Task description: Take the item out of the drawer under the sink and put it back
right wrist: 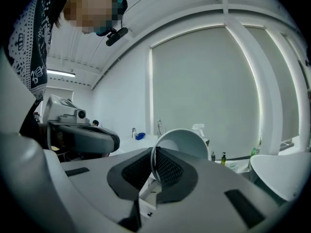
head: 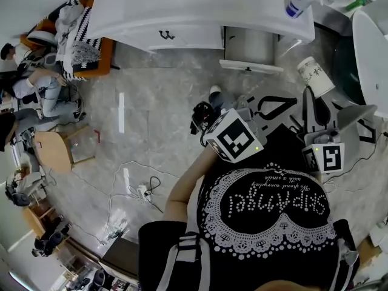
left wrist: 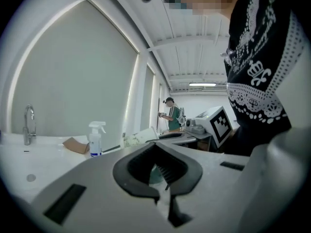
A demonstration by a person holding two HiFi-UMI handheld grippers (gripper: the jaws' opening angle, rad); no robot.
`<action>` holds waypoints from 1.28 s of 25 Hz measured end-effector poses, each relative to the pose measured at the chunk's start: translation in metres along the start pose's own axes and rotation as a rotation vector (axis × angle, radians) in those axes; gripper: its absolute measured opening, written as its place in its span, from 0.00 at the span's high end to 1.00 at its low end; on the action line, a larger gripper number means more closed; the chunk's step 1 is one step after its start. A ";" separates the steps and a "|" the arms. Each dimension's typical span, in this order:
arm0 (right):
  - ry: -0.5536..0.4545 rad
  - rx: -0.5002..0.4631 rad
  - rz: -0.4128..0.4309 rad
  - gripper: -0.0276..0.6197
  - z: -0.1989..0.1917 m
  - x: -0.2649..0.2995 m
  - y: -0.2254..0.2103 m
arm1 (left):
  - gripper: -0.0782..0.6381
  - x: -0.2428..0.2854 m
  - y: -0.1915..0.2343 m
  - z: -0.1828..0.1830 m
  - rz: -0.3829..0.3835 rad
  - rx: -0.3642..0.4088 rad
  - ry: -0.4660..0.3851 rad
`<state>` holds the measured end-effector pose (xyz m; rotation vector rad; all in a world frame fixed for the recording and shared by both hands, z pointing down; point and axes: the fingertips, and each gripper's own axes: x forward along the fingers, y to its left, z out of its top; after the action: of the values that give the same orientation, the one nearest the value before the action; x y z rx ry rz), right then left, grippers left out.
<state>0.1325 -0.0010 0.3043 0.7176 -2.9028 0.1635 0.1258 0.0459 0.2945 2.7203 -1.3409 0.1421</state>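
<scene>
Pinched by its thin rim between the right fingers [right wrist: 170, 171], the white paper cup [right wrist: 187, 142] could be crushed or dropped; left fingers [left wrist: 136, 166] are closed, empty.

Open drawer [head: 248, 46] is projecting from the counter [head: 151, 14] front; bare floor [head: 163, 99] before it is lying passable. Cup [head: 315, 76], gripped in the right tool [head: 310, 94], is hanging near the drawer's right corner.

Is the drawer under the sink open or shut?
Open. The drawer sticks out from the white cabinet, and the head view looks down into it.
</scene>
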 end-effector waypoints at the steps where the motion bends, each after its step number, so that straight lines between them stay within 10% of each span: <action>1: 0.004 -0.003 -0.001 0.92 0.000 0.000 0.000 | 0.89 -0.006 0.011 0.002 0.005 0.023 -0.019; 8: 0.016 -0.076 0.036 0.92 -0.005 0.007 -0.002 | 0.89 -0.080 0.107 0.022 0.272 -0.101 -0.096; 32: 0.025 -0.031 -0.001 0.92 -0.003 0.017 -0.010 | 0.89 -0.063 0.120 0.015 0.260 -0.146 -0.077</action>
<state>0.1229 -0.0166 0.3109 0.7068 -2.8751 0.1255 -0.0072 0.0202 0.2775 2.4476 -1.6519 -0.0390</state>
